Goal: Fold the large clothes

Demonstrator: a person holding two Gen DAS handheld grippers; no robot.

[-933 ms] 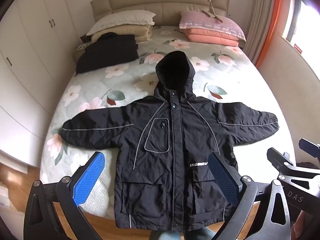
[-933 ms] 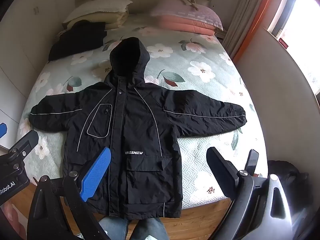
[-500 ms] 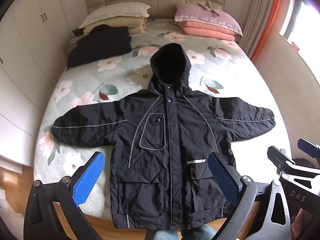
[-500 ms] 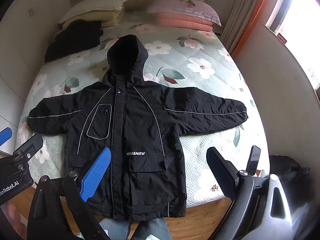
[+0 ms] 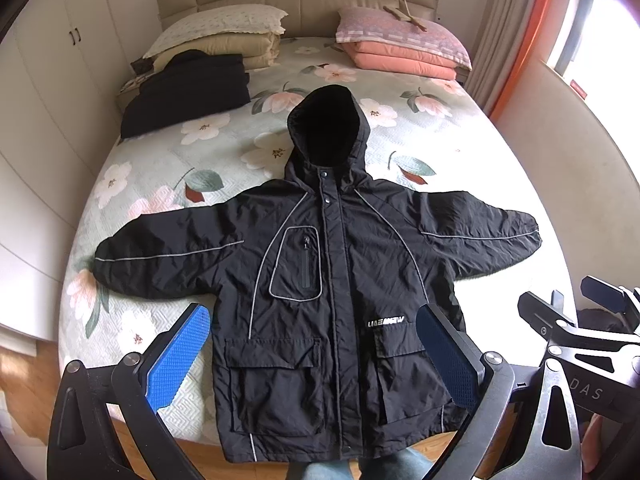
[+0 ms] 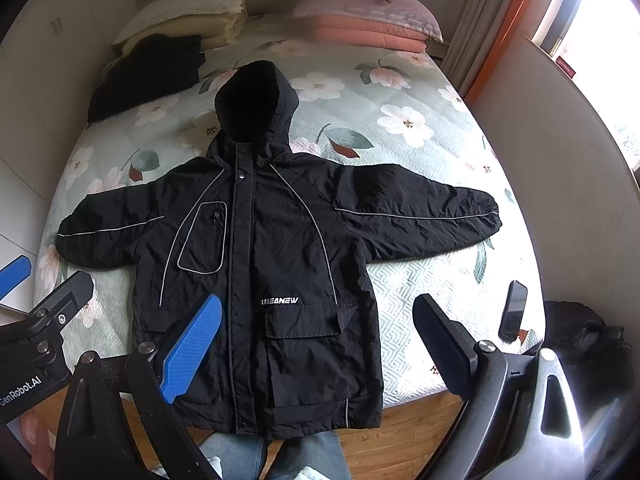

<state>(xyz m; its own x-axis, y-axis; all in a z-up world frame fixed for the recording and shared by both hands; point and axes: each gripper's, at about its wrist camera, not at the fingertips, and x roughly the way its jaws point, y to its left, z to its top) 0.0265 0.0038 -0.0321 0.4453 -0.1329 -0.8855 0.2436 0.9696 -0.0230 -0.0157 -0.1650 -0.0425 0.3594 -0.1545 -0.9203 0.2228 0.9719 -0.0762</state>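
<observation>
A black hooded nylon jacket with grey reflective piping point(image 5: 332, 296) lies face up and spread flat on the bed with the pale green floral quilt point(image 5: 224, 136), its front closed, hood point(image 5: 326, 128) pointing toward the beige padded headboard point(image 5: 296, 0) and both sleeves stretched straight out to the sides. Its hem hangs slightly over the foot edge of the bed, above the wooden floor point(image 6: 404, 424). The left claw point(image 5: 312, 356) hovers above the lower front of the jacket with its blue-padded fingers point(image 5: 178, 360) spread wide apart and nothing between them; it is not touching the cloth. The right claw point(image 6: 316, 344) likewise hangs open over the jacket's hem and right-hand pocket, gripping nothing, one blue pad over the jacket's front and the other finger over bare quilt. A dark smartphone point(image 6: 513, 311) lies on the quilt just beside the right claw's outer finger, near the bed's edge. Toward the head of the bed sits a folded black garment point(image 5: 186, 88) next to a stack of cream pillows and bedding point(image 5: 218, 38), with a stack of pink pillows and bedding point(image 5: 404, 46) on the opposite side. The person's blue jeans point(image 6: 280, 456) show at the bottom edge, below the hem.
</observation>
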